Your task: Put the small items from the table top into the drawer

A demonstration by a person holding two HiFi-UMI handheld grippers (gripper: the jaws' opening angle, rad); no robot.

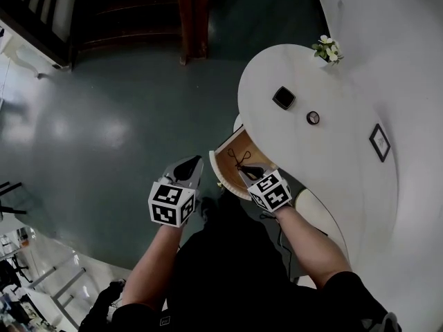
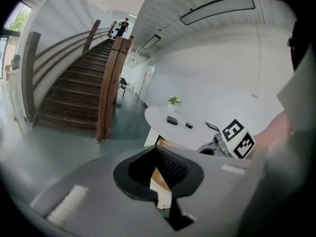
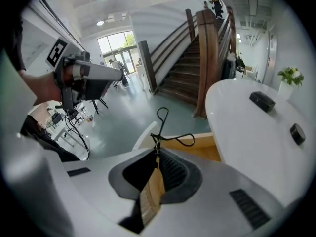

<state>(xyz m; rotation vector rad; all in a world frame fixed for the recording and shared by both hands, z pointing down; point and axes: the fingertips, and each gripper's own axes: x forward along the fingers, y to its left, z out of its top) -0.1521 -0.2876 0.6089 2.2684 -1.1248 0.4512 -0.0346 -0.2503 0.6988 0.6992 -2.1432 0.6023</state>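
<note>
The white table's drawer (image 1: pixel 223 159) is pulled open, showing its wooden inside. My right gripper (image 1: pixel 251 173) is over it, shut on black-handled scissors (image 1: pixel 240 159). In the right gripper view the two handle loops of the scissors (image 3: pixel 168 127) stick out past the gripper (image 3: pixel 157 158), above the drawer (image 3: pixel 197 149). My left gripper (image 1: pixel 188 169) is just left of the drawer front, shut and holding nothing (image 2: pixel 159 171). On the table top (image 1: pixel 332 151) lie a black square item (image 1: pixel 284 97) and a small round item (image 1: pixel 313 117).
A small potted plant (image 1: pixel 327 49) stands at the table's far edge and a dark picture frame (image 1: pixel 379 142) lies to the right. A wooden stair post (image 1: pixel 192 19) rises beyond the dark green floor. Cables and stands are at lower left (image 1: pixel 41 282).
</note>
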